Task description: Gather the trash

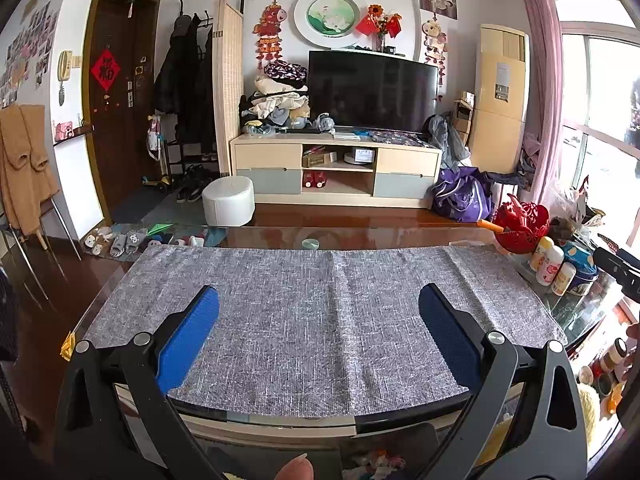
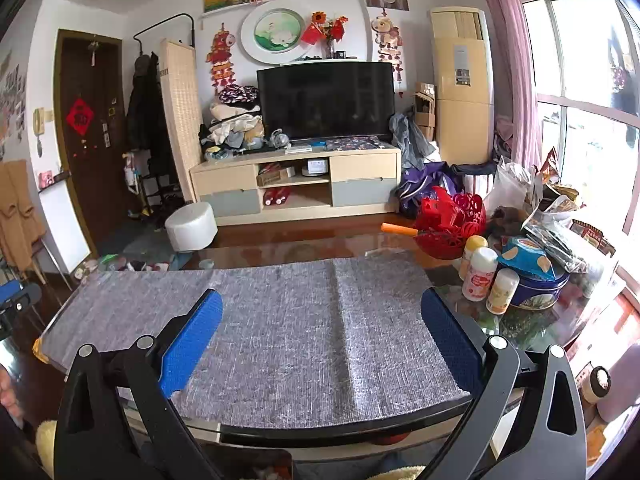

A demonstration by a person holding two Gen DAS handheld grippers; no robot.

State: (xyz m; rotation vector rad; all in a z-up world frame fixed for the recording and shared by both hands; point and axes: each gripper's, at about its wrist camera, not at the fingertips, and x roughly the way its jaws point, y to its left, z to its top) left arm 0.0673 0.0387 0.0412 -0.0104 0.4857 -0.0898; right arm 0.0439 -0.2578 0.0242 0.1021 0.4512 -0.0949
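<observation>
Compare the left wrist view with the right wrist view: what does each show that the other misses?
Only the left wrist view shows the slippers on the floor and a fingertip at the bottom edge. Only the right wrist view shows the snack bags by the window. Both show the grey mat, red basket, white bottles, TV, and each open, empty tool: left, right.

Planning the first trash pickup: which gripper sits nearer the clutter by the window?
Probably the right gripper: bottles and snack bags lie just beyond its right finger. Both grippers are open and empty.
</observation>
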